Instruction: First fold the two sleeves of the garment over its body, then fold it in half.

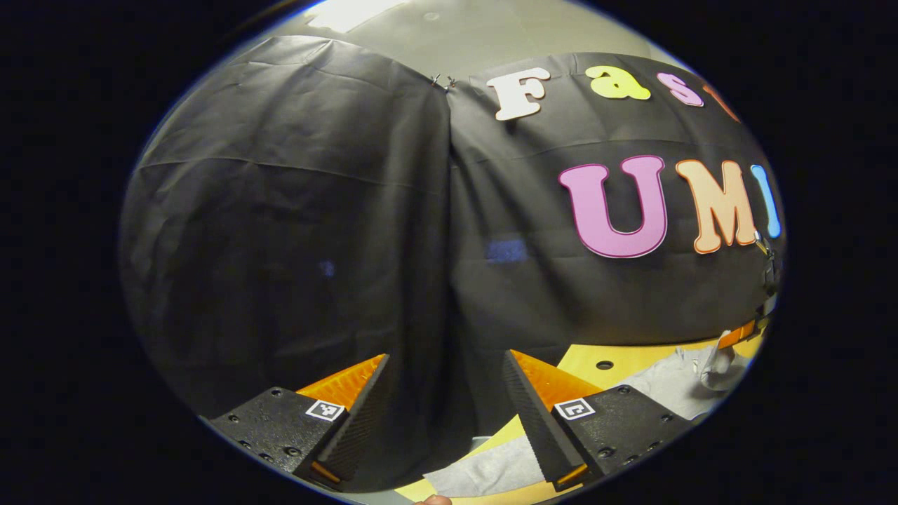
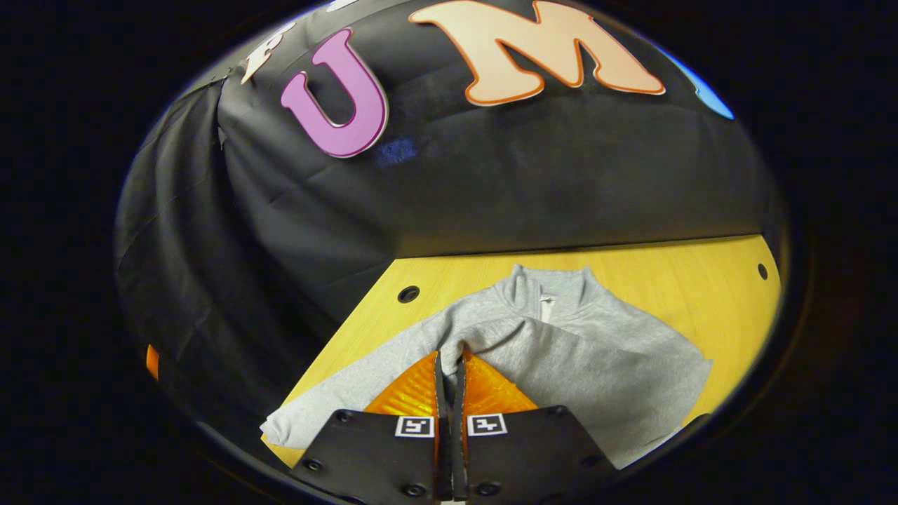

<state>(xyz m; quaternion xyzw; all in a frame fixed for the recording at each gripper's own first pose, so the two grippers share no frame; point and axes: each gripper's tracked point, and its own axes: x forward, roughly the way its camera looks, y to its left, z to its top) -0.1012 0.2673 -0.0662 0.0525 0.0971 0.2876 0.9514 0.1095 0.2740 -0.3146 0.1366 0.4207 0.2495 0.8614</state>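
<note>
1. One sleeve (image 2: 561,365) lies folded across the grey garment (image 2: 596,330) on the table (image 2: 701,273); right gripper (image 2: 449,358), fingers together, pinches its cuff.
2. Left gripper (image 1: 445,375), fingers apart, should take the other sleeve (image 2: 337,393).

We see a black cloth wall (image 1: 295,210) hanging in creased panels behind a yellow wooden table (image 2: 652,280). Round holes (image 2: 408,294) pierce the tabletop near its far edge. Above the cloth we find a pale ceiling (image 1: 491,31) with a bright light panel (image 1: 354,12).
</note>
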